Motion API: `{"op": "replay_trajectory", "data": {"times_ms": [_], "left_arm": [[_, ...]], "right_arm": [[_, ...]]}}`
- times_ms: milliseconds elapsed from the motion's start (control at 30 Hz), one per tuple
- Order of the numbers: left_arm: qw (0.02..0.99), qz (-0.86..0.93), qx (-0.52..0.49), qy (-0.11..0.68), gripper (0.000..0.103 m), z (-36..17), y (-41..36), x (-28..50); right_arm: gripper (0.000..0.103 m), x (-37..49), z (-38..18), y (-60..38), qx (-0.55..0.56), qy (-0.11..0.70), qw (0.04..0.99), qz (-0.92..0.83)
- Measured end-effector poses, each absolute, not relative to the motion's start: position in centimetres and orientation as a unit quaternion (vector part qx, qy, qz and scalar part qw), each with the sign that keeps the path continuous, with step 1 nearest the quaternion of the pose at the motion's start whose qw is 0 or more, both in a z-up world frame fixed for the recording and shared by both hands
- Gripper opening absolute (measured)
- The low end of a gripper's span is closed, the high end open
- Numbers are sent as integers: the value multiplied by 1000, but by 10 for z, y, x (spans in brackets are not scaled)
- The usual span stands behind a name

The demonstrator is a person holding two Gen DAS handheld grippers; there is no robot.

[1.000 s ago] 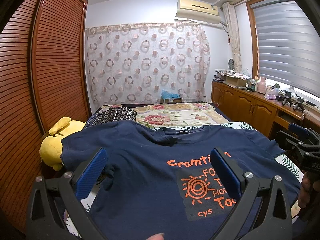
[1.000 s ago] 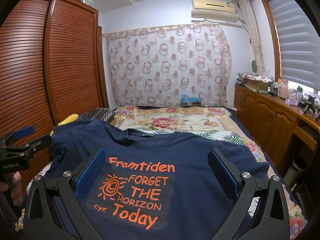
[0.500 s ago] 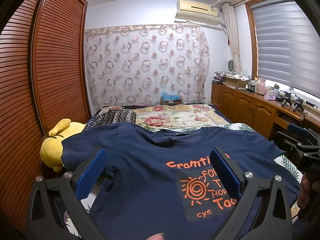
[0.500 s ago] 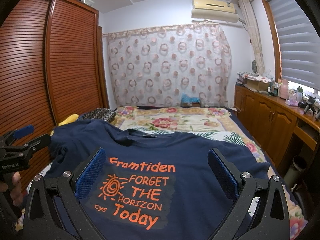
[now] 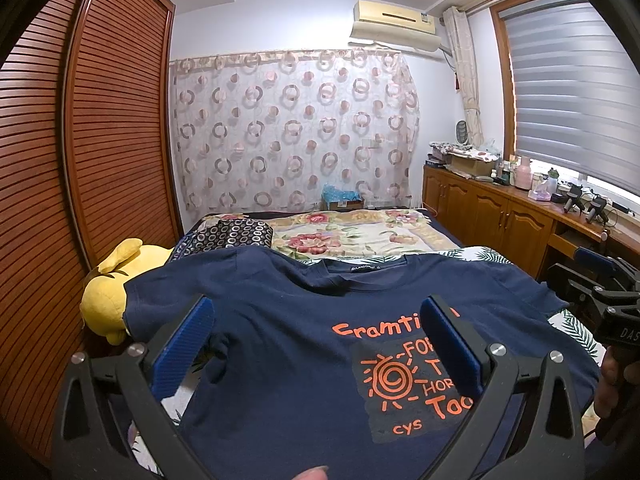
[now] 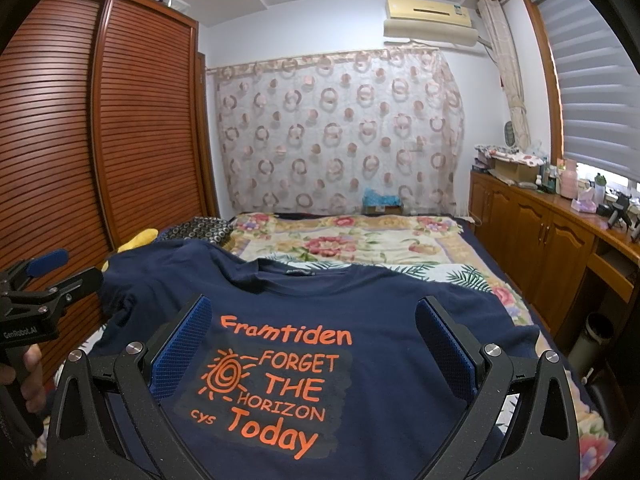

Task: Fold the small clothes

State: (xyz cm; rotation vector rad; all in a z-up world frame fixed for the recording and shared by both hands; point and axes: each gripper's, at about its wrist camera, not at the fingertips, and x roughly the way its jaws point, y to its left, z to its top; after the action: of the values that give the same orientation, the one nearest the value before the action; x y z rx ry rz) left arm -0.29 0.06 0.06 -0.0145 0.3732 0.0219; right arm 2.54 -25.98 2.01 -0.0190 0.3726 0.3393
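Lying spread face-up across the near end of the bed (image 6: 472, 240), the navy T-shirt (image 6: 380, 312) shows almost no change from the pictures a second back: its orange print reads the same, the collar points toward the curtain, and no edge is turned over. That sameness suggests the fold has not begun and the person is settling on where to take hold. The left sleeve (image 5: 168, 300) hangs bunched off the bed's side next to a yellow plush toy (image 5: 108, 296), so that side probably needs smoothing before any fold lies clean.

The left gripper (image 5: 320, 340) hovers above the shirt's left half, drifting only slightly in view over the last second, its blue pads spread wide and grasping nothing. The right gripper (image 6: 312, 340) holds steady over the printed chest, equally released, with the cloth passing beneath its fingers and no fabric pinched. Each one also shows at the edge of the other's view, held up beside the shirt. A sensible next step, by this reading, is lowering both to the shoulders or a sleeve.
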Motion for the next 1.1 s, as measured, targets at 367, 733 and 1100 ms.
{"op": "replay_trajectory", "data": {"times_ms": [367, 733, 1100], "left_arm": [[983, 11, -6, 185, 103, 1, 0, -4], [981, 12, -9, 194, 103, 8, 8, -1], [976, 23, -21, 216, 103, -4, 37, 8]], "right_arm": [[103, 25, 20, -259, -9, 184, 968, 168], [103, 29, 23, -255, -8, 191, 965, 181], [103, 34, 7, -238, -16, 207, 958, 195]]}}
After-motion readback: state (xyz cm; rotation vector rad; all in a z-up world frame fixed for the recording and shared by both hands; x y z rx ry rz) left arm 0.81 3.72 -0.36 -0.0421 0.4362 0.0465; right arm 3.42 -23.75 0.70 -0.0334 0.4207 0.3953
